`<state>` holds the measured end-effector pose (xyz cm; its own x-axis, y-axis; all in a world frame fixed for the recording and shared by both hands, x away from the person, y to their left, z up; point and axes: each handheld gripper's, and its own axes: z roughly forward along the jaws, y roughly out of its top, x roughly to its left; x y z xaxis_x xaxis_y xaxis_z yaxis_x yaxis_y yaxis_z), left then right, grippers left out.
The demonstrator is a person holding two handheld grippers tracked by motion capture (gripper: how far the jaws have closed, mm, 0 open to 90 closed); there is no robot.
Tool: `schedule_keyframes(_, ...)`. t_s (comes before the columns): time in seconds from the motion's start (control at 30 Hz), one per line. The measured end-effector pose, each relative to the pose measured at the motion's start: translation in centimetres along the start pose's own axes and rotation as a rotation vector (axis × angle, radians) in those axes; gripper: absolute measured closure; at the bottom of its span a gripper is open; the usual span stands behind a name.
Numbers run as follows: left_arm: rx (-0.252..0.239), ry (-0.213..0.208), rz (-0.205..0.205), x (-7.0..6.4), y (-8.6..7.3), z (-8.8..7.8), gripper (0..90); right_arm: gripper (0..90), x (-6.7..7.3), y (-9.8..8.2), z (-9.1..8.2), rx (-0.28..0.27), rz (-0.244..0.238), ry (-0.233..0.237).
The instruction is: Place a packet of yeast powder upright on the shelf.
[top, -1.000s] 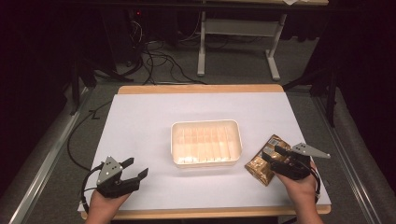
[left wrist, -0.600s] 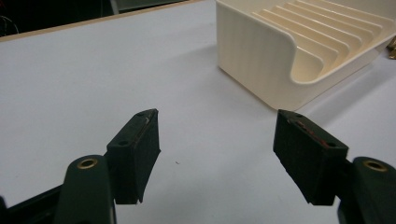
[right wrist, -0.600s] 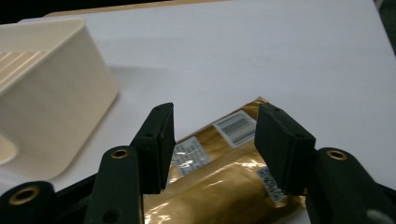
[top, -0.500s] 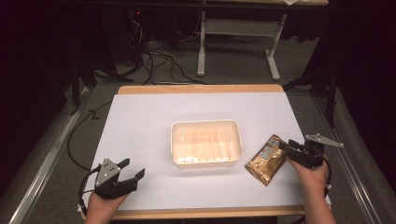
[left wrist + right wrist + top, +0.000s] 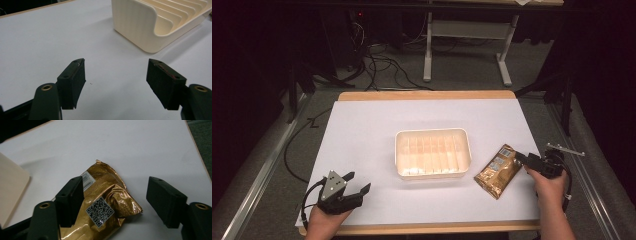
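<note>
Left of the cream tray point(image 5: 433, 155), our left tongs point(image 5: 357, 186) rest on the table point(image 5: 377, 115), spread wide and empty. Right of the tray lies the gold packet point(image 5: 498, 170); our right tongs point(image 5: 523, 159), gaping and empty, should straddle its upper end squarely before we squeeze.

Light falls from above onto the white table sheet point(image 5: 377, 130), bright and even; the surroundings sink into near black. High view soft, slightly grainy, fine detail lost. The cream ribbed plastic tray point(image 5: 160, 22) casts a faint soft-edged shadow on the sheet. The crinkled gold foil snack packet point(image 5: 110, 202) throws small specular glints along its creases — QR label stays legible. In both gripper views the nearest black jaw parts blur at the bottom edge — mid-distance sharper. Mild colour noise in the dark areas.
</note>
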<state>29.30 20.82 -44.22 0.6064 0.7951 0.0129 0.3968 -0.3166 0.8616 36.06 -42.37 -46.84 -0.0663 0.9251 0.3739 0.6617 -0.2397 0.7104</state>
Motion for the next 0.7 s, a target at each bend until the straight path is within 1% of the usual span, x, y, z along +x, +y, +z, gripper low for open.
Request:
schedule_keyframes(0.03,0.0,-0.001,0.003,-0.1,0.0,0.0,31.8,28.4,-0.1,0.0,0.0,-0.002,0.013,0.006)
schedule_keyframes(0.1,0.0,-0.001,0.005,-0.2,0.0,0.0,31.7,26.0,-0.4,-0.1,0.2,0.01,0.055,0.038)
schedule_keyframes(0.17,0.001,-0.002,0.006,-0.2,0.0,0.0,31.7,24.2,-0.7,-0.2,0.5,0.033,0.086,0.048)
schedule_keyframes(0.23,0.002,-0.003,0.004,-0.1,0.0,0.0,31.7,24.6,-0.9,-0.3,0.5,0.023,0.102,0.058)
schedule_keyframes(0.27,0.003,-0.003,0.003,-0.1,0.0,0.0,31.7,24.6,-1.0,-0.3,0.4,0.017,0.125,0.072)
schedule_keyframes(0.3,0.005,-0.005,0.002,-0.1,-0.1,0.1,31.7,25.4,-1.1,-0.4,0.4,0.013,0.132,0.078)
schedule_keyframes(0.33,0.006,-0.005,0.001,-0.1,-0.1,0.1,31.7,27.4,-1.2,-0.5,0.4,0.012,0.142,0.09)
schedule_keyframes(0.37,0.007,-0.005,0.001,-0.1,-0.1,0.1,31.6,29.0,-1.3,-0.5,0.4,0.007,0.138,0.097)
schedule_keyframes(0.4,0.007,-0.007,-0.002,-0.1,-0.1,0.2,31.7,33.0,-1.4,-0.6,0.4,0.009,0.152,0.118)
schedule_keyframes(0.47,0.012,-0.008,0.0,-0.1,-0.1,0.3,31.6,37.0,-1.5,-0.7,0.4,0.014,0.17,0.142)
schedule_keyframes(0.53,0.013,-0.008,-0.001,-0.1,-0.1,0.3,31.6,40.7,-1.6,-0.8,0.5,0.026,0.174,0.164)
schedule_keyframes(0.57,0.013,-0.008,-0.001,-0.1,-0.1,0.3,31.6,40.7,-1.6,-0.8,0.5,0.026,0.174,0.164)
schedule_keyframes(0.6,0.017,-0.01,-0.001,-0.2,-0.1,0.3,31.6,45.4,-1.5,-0.9,0.5,0.031,0.181,0.163)
schedule_keyframes(0.7,0.019,-0.011,0.003,-0.2,-0.1,0.3,31.6,51.2,-1.6,-0.9,0.6,0.038,0.175,0.152)
